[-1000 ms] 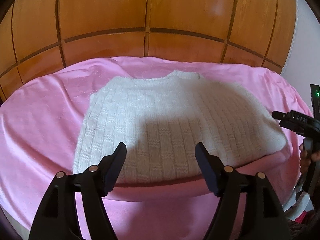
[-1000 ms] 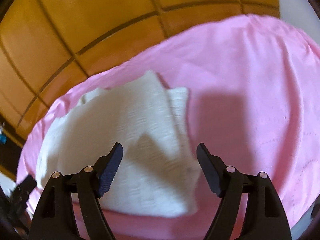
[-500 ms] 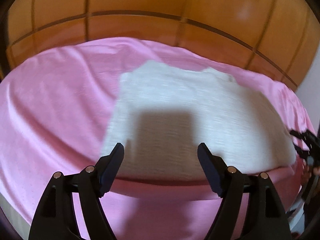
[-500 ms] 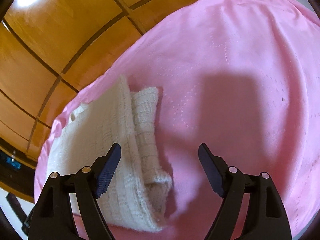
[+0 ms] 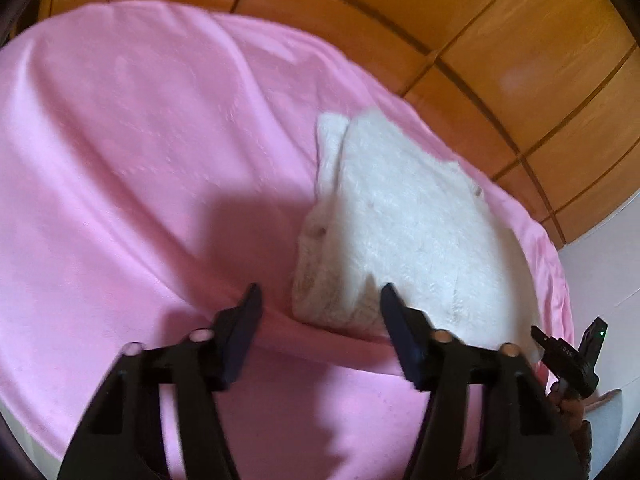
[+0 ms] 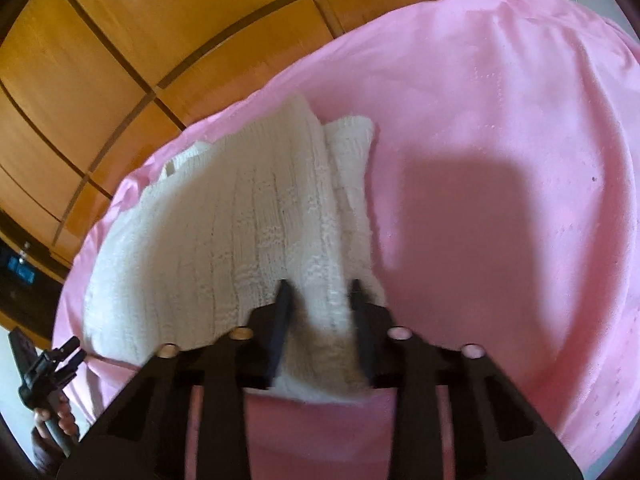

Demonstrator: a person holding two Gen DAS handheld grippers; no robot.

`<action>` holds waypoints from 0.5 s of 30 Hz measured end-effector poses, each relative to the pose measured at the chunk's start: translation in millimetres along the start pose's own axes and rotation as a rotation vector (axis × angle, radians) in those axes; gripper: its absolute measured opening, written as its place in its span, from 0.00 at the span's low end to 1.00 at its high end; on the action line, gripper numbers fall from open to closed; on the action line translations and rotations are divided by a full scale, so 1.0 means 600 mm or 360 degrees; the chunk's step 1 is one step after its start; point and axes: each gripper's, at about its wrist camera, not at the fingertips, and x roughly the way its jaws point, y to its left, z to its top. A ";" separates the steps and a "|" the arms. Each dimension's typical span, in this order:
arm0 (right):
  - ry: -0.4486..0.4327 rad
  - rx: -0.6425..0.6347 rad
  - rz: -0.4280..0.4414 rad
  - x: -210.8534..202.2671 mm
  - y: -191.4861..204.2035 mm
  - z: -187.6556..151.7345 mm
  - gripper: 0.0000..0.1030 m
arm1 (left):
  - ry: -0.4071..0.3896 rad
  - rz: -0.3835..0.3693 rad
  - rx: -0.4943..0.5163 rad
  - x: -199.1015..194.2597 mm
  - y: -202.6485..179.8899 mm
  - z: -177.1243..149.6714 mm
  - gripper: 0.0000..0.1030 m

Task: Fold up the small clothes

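A white knit sweater (image 5: 404, 232) lies on a pink sheet (image 5: 140, 160), its sleeves folded in. My left gripper (image 5: 320, 300) is open and empty, its fingers straddling the sweater's near left corner just above the sheet. My right gripper (image 6: 320, 292) is closing on the sweater's (image 6: 240, 224) near right corner, with the knit bunched between its narrowed fingers. The right gripper's body shows at the lower right of the left wrist view (image 5: 568, 356), and the left gripper's body at the lower left of the right wrist view (image 6: 48, 368).
The pink sheet (image 6: 500, 160) covers a bed. Wooden wardrobe panels (image 5: 500, 32) stand behind it. A white wall (image 5: 600, 264) is at the right. A dark device with blue lights (image 6: 20, 272) sits at the far left.
My left gripper has swung to the sweater's left corner. My right gripper has moved onto the right corner and its fingers have narrowed from wide open onto the knit.
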 end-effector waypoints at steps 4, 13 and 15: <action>-0.0011 -0.0063 -0.0109 -0.010 0.005 0.005 0.06 | 0.0041 0.0059 0.0023 0.013 -0.003 0.001 0.07; 0.0022 0.0015 0.0041 -0.013 -0.022 0.016 0.35 | -0.0054 0.0108 0.0072 -0.016 -0.016 -0.005 0.48; -0.0042 0.0039 0.0060 -0.022 -0.026 0.031 0.63 | -0.0123 0.0096 0.0086 -0.033 -0.030 0.004 0.48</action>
